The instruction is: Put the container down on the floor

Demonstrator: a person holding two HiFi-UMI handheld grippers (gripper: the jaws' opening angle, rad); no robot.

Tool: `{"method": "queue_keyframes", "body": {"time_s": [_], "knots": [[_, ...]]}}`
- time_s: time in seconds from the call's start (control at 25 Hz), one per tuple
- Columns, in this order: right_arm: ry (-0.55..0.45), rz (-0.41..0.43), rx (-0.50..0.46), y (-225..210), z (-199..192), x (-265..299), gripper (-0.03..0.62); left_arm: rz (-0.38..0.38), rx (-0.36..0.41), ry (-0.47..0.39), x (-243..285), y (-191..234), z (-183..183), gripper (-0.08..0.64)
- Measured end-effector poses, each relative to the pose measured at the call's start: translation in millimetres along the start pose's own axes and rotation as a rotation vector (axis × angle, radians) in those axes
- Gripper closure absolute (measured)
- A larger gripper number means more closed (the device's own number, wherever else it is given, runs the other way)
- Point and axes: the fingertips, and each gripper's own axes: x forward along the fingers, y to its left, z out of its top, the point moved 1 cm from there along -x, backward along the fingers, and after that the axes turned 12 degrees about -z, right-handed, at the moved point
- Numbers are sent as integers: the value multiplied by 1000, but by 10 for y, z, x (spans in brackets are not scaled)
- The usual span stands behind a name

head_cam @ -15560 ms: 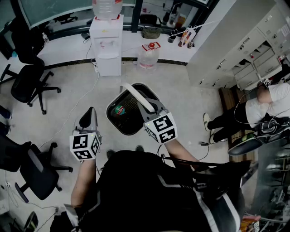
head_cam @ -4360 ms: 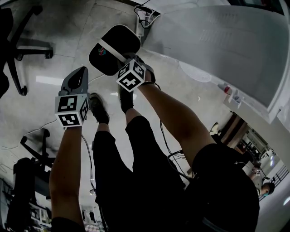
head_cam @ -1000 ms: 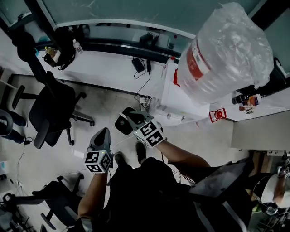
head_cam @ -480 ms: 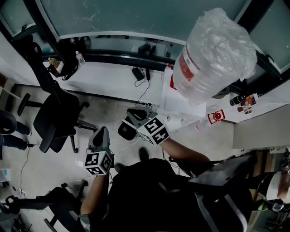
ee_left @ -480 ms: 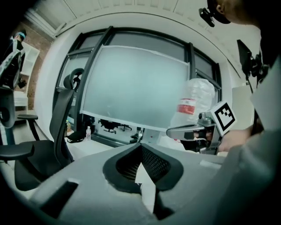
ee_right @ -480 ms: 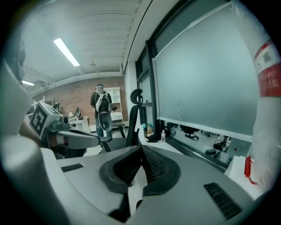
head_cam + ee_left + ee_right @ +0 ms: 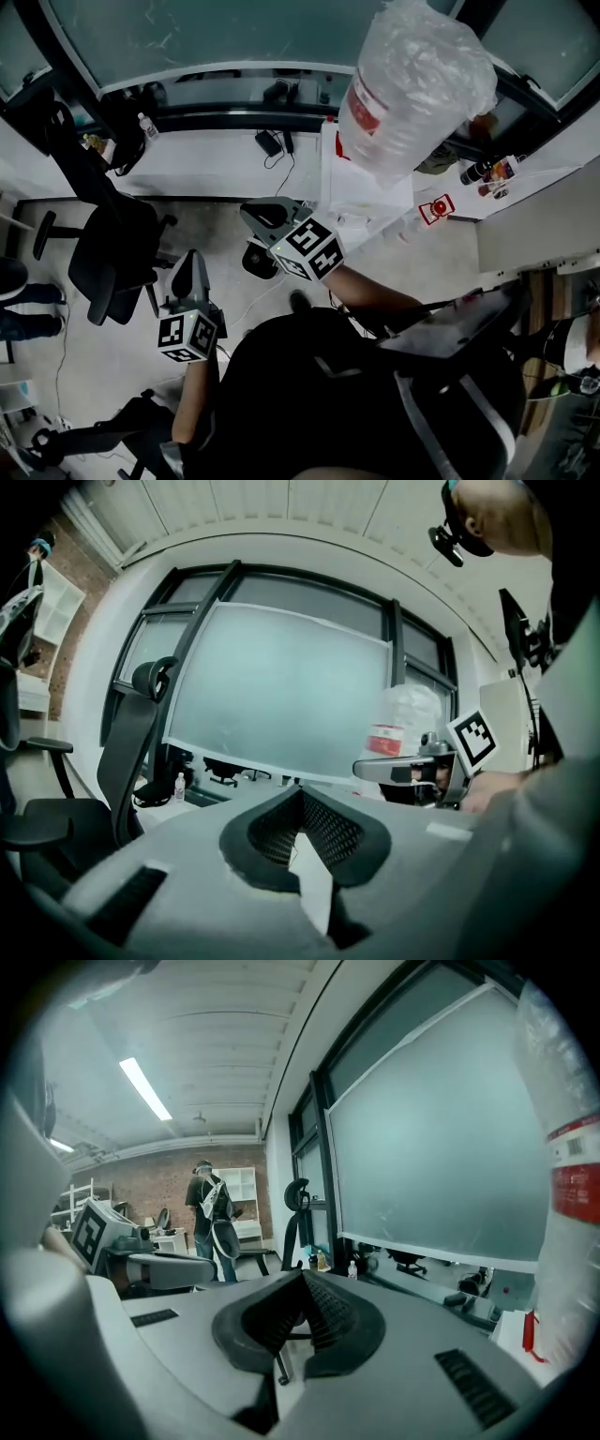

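Drifted slightly left since the previous frame: left gripper, low in the left half, jaws pressed together on nothing. Right of it, near centre, container down on the floor, ungripped. Just above, right gripper, jaws closed up, empty.

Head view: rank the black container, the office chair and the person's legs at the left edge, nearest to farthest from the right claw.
1. Black container, on the floor just below the right claw.
2. Office chair, to the left.
3. Person's legs, far left edge.
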Motion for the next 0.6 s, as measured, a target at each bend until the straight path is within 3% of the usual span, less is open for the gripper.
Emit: {"method": "queue_keyframes", "body": {"time_s": [0.6], "knots": [[-15, -32, 30, 278, 121, 13, 583, 27, 57, -9, -330, 247, 276, 549]]}}
